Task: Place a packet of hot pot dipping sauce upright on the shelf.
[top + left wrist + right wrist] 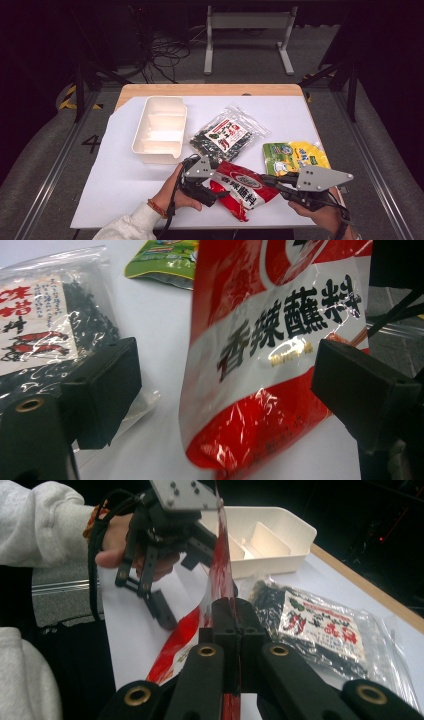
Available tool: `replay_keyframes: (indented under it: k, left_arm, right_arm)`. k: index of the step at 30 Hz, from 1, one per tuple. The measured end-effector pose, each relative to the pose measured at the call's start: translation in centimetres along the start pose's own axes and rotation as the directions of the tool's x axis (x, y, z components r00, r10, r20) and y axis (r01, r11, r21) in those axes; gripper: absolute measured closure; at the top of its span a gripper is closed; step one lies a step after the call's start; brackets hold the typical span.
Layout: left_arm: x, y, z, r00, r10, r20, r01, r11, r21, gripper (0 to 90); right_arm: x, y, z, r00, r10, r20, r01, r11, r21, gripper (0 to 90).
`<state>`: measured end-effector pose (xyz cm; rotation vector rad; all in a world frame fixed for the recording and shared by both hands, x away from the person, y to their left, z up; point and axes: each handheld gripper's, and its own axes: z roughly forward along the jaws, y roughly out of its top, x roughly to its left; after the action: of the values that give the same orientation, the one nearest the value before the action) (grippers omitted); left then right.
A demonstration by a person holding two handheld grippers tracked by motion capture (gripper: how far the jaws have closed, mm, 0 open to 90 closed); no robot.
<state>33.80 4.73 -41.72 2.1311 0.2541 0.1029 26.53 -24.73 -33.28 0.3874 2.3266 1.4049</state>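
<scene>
A red and white sauce packet (241, 187) with black lettering hangs above the table's front edge, between my two grippers. My right gripper (269, 180) is shut on its right edge; in the right gripper view the jaws (231, 615) pinch the thin packet (220, 562), which stands edge-on. My left gripper (212, 189) is at the packet's left end. In the left gripper view its jaws stand wide apart (225, 390) with the packet (270, 340) between them and a clear gap on the left side. The left gripper (182, 582) and the hand holding it also appear in the right gripper view.
A white divided tray (160, 127) sits at the back left on the white sheet (115, 180). A clear bag of dark dried seaweed (227, 135) lies in the middle. A yellow-green packet (295, 156) lies at the right, near the table's edge.
</scene>
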Motion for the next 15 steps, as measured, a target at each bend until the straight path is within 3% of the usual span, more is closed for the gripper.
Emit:
replay_keyframes:
  k: [5,9,10,15]
  left_arm:
    - [0.1,-0.2,-0.2,0.9998,-0.007,0.018,0.008,0.9994,-0.033,27.0]
    - [0.2,-0.4,-0.1,0.9991,-0.013,0.04,0.015,0.9992,-0.038,41.4]
    - [0.1,-0.5,0.0,0.9989,-0.01,0.046,0.011,0.9996,-0.027,41.4]
    - [0.0,-0.6,0.1,0.9987,0.003,0.052,0.0,0.9983,-0.058,66.8]
  right_arm:
    - [-0.3,0.8,1.6,0.9999,0.006,-0.01,-0.006,0.9996,-0.029,90.0]
    - [-0.4,1.0,2.0,0.9998,0.017,-0.013,-0.018,0.9986,-0.051,90.0]
    - [-0.4,1.0,2.1,0.9997,0.02,-0.015,-0.021,0.9981,-0.058,90.0]
    - [-0.3,1.1,2.5,0.9997,0.022,0.012,-0.021,0.9974,-0.069,90.0]
